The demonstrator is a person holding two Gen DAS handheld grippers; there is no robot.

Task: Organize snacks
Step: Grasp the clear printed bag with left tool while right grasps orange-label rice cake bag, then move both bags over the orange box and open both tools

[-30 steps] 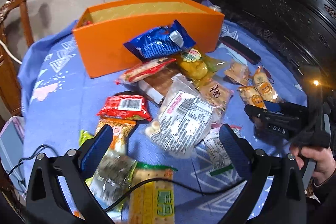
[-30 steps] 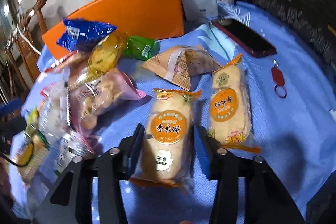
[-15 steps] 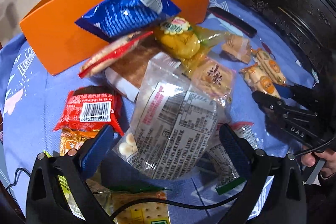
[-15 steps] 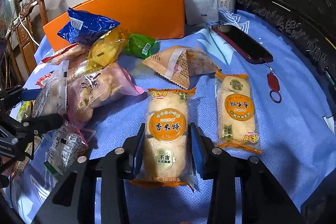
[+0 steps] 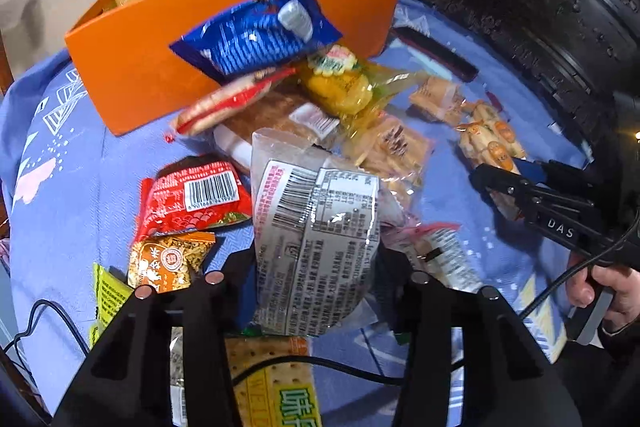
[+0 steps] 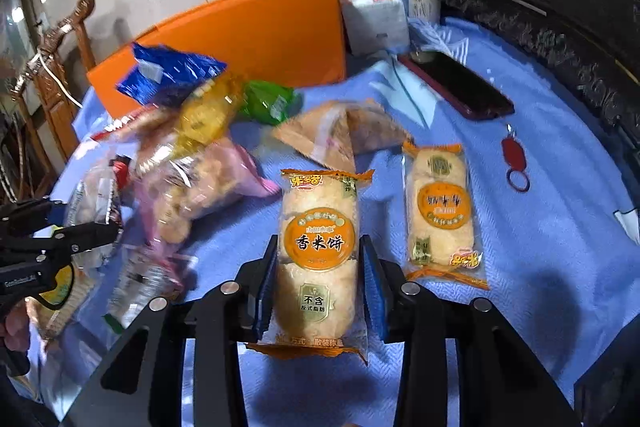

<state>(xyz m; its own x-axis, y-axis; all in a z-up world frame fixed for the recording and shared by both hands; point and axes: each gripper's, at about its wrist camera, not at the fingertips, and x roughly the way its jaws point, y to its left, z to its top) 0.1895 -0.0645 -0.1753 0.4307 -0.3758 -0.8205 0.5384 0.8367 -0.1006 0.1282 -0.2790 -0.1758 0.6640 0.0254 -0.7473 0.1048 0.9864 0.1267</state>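
My left gripper point(image 5: 316, 267) is shut on a clear bag with a white barcode label point(image 5: 316, 227), held up over the snack pile. My right gripper point(image 6: 318, 283) is shut on an orange-labelled rice cracker pack point(image 6: 318, 247) and holds it above the blue tablecloth point(image 6: 540, 227). An orange box point(image 5: 132, 67) stands at the back with a blue packet point(image 5: 256, 35) leaning on it. A second rice cracker pack point(image 6: 440, 203) lies to the right. The right gripper also shows in the left wrist view point(image 5: 496, 179).
Loose snacks lie around: a red packet point(image 5: 192, 199), a yellow bag point(image 5: 340, 87), a cracker pack point(image 5: 276, 383), a green packet point(image 6: 268, 103), a triangular tan pack point(image 6: 344, 131). A phone point(image 6: 460, 87), a red key fob point(image 6: 514, 159) and a white box point(image 6: 374, 19) lie at the back right. Dark carved furniture borders the right.
My left gripper closed on the clear bag and lifted it. My right gripper closed on the rice cracker pack and raised it off the cloth.
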